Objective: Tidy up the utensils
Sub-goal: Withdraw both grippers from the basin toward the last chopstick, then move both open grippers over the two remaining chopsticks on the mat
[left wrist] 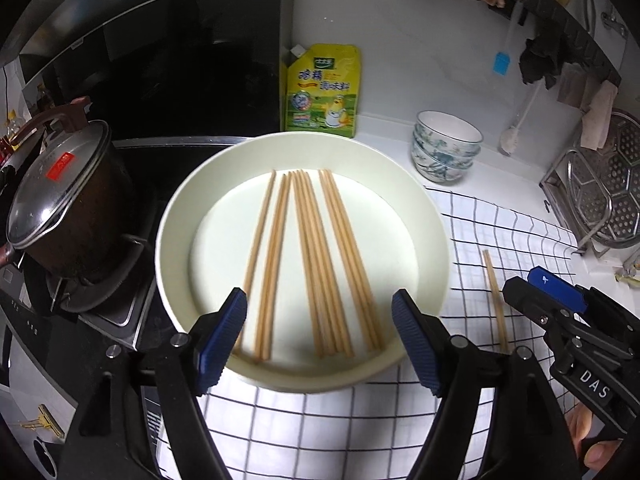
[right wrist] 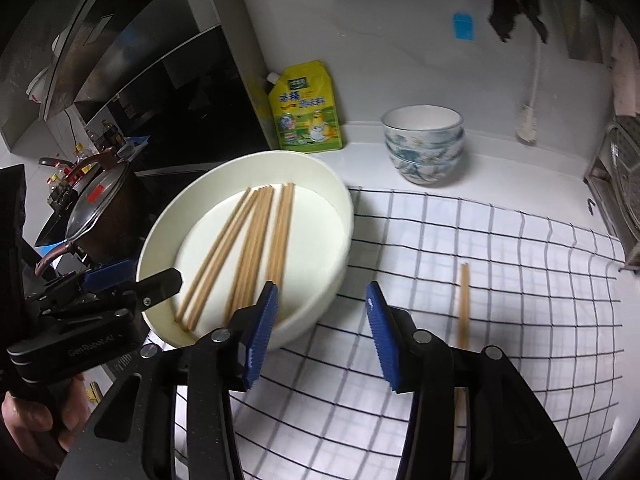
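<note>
Blue ribbed pads of the left gripper fill the bottom of the left wrist view, spread wide and pinching nothing, hovering over the near rim of the white round dish. At the bottom of the right wrist view, the right gripper is likewise spread and empty, over the checked cloth just right of the dish.

Most of the wooden chopsticks lie in the dish at centre frame, fanned into roughly 4 loose groups with their far tips converging. 1 loose chopstick, possibly a pair, lies on the cloth at lower right, well apart from the dish.

These sticks are probably light, stiff and thin, and would roll or slip on the smooth dish floor. A pinch across the middle of a bundle, or near the thicker end, looks safest; a single stick lying flat on cloth will be harder to get the pads under.

Motion blur softens the sticks, so an exact count is not possible. The loose stick's near end is hidden behind the right gripper's finger. Beyond the dish stand a yellow seasoning pouch, stacked patterned bowls and a lidded pot at left.
</note>
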`<state>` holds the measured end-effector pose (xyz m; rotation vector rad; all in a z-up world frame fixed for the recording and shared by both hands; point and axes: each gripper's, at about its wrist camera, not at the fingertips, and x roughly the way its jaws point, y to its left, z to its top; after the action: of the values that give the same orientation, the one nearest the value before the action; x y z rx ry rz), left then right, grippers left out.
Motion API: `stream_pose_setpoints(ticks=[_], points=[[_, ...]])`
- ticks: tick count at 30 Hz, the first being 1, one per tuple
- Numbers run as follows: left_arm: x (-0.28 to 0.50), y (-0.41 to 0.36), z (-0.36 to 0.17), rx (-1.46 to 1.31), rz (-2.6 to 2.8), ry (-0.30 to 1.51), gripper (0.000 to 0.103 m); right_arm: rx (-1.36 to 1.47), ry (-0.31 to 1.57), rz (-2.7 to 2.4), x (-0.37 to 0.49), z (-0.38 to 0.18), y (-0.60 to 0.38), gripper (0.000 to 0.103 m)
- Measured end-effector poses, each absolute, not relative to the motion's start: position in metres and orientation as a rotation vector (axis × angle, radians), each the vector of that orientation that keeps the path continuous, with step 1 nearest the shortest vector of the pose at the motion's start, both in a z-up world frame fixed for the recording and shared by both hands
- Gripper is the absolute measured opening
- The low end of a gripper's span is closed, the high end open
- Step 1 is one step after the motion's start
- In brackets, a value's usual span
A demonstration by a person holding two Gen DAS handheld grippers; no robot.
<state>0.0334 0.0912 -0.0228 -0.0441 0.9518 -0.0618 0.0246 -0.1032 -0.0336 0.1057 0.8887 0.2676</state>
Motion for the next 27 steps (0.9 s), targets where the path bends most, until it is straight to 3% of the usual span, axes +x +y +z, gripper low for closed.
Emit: stream_pose_setpoints(ticks=[7, 27], points=[[0.024, 0.066, -0.029, -0.063, -0.100, 0.957, 0.077, 0.105, 0.913, 0.216, 0.011, -0.052, -0.142, 0.052], [0.003, -0.004, -0.055, 0.005, -0.157, 0.981, 0.086, 0.122, 1.052, 0.071, -0.002, -0.146, -0.219, 0.052]])
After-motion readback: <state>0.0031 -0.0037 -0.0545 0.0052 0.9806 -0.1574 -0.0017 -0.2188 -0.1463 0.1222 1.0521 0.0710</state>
